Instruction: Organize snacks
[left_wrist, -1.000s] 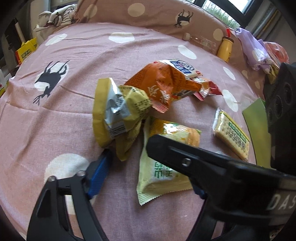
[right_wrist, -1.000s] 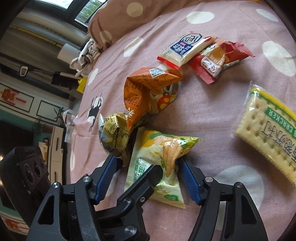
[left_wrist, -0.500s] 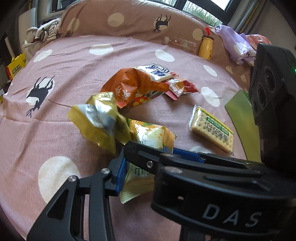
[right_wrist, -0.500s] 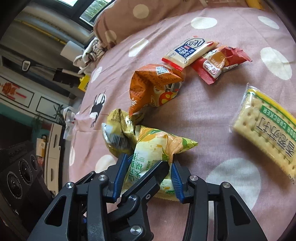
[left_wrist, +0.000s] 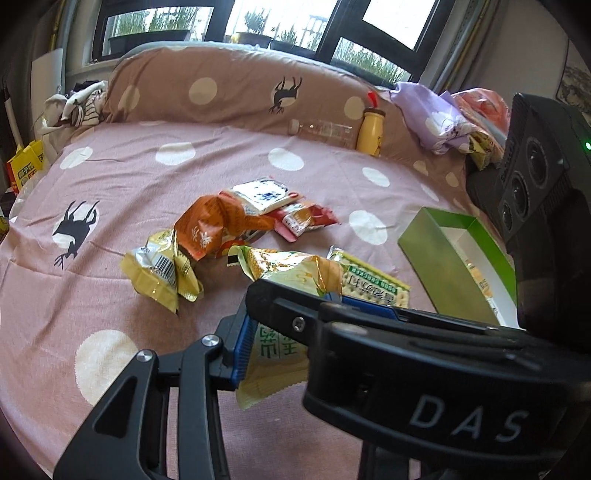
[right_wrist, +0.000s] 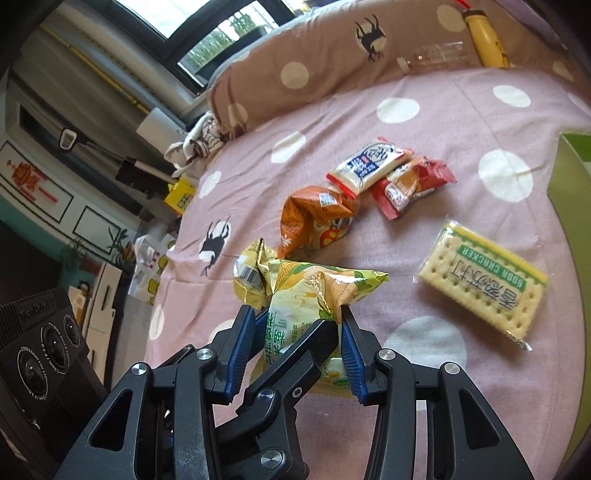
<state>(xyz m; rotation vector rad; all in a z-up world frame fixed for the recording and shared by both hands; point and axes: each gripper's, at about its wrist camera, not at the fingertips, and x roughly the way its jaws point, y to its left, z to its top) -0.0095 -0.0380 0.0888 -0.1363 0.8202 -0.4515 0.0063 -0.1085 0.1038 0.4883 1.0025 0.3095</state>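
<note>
We hold the green corn-snack bag (right_wrist: 306, 295) clamped between both hand-held grippers, left (left_wrist: 291, 332) and right (right_wrist: 295, 339); next, carry it rightward to the green box (left_wrist: 443, 258).

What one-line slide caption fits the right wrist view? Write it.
Both grippers clamp the green corn snack bag above the spotted bedsheet, crackers lying nearby.

A pink polka-dot bedsheet (left_wrist: 155, 302) with deer prints covers the bed. A brown spotted pillow (left_wrist: 229, 92) lies at its head, with a yellow bottle (left_wrist: 370, 134) upright and a clear bottle (left_wrist: 321, 130) lying beside it. Lilac cloth (left_wrist: 436, 118) is bunched nearby.
</note>
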